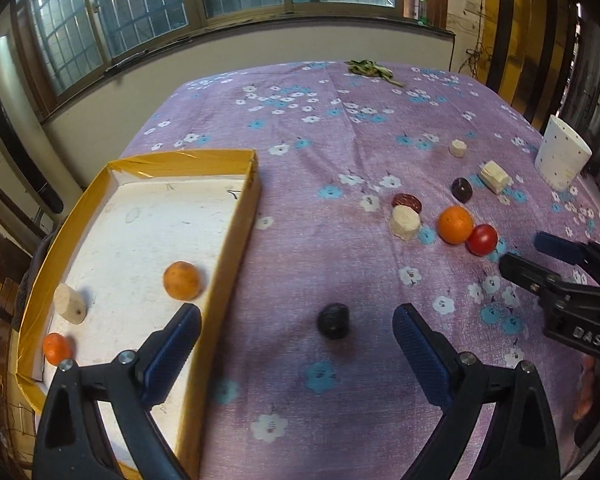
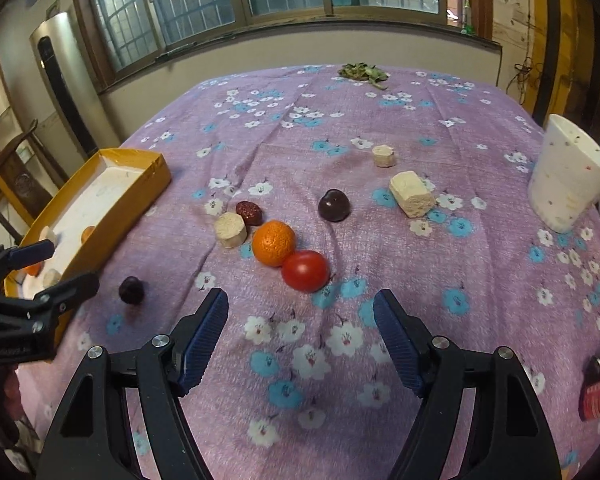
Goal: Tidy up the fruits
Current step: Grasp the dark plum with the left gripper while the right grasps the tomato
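Plum [image 1: 333, 321] lies roundish between spread left tongs [image 1: 296, 334]; right tongs [image 2: 300, 314] released.

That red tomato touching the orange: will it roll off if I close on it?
Probably somewhat: the red tomato looks round and glossy, so it may roll or slip. The orange touching it should block one side. The open right hand-held gripper looks wide enough to straddle it.

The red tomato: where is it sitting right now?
The red tomato lies on the purple tablecloth, touching the orange, just ahead of the open right gripper.
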`<move>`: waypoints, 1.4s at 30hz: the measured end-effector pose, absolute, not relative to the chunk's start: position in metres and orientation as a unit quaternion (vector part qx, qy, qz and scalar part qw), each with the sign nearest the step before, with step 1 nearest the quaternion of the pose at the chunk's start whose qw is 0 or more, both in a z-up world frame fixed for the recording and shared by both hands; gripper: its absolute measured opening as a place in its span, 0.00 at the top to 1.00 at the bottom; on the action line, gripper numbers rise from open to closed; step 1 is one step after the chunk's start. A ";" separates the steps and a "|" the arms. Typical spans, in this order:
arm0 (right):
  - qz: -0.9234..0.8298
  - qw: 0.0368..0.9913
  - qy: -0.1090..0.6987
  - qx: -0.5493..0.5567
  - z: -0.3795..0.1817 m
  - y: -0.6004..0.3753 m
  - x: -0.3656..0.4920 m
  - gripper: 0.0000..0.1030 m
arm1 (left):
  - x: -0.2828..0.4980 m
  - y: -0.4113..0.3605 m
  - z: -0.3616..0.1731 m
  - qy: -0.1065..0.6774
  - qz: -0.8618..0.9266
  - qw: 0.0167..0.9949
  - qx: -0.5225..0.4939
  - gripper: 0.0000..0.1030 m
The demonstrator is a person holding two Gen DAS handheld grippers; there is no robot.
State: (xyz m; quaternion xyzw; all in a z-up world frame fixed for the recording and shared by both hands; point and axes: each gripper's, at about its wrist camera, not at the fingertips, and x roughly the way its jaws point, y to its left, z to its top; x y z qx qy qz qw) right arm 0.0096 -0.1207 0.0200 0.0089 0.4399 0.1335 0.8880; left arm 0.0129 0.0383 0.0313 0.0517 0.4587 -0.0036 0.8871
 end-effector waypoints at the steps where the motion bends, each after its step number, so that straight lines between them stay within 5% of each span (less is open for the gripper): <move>1: 0.137 0.885 0.444 0.004 0.015 -0.119 0.015 0.28 | 0.014 0.036 0.031 0.461 -0.005 0.886 0.054 0.05; 11: 0.174 0.866 0.468 -0.004 -0.008 -0.114 0.038 0.69 | 0.008 0.031 0.019 0.478 -0.027 0.876 0.062 0.05; 18: 0.175 0.871 0.458 -0.006 0.001 -0.117 0.026 0.69 | 0.006 0.033 0.010 0.480 -0.064 0.874 0.031 0.06; 23: 0.179 0.872 0.455 -0.007 0.004 -0.118 0.017 0.69 | 0.019 0.037 -0.002 0.494 -0.070 0.866 0.023 0.19; 26: 0.178 0.873 0.455 0.000 0.004 -0.120 0.013 0.69 | 0.030 0.044 -0.014 0.512 -0.069 0.856 0.004 0.33; 31: 0.175 0.875 0.452 0.009 0.005 -0.123 0.010 0.69 | 0.032 0.045 -0.016 0.501 -0.079 0.862 0.003 0.71; 33: 0.172 0.876 0.451 0.009 0.006 -0.123 0.008 0.69 | 0.031 0.044 -0.016 0.500 -0.088 0.862 0.000 0.77; 42: 0.164 0.882 0.442 0.009 0.016 -0.121 -0.008 0.69 | 0.015 0.031 0.002 0.486 -0.127 0.865 -0.010 0.77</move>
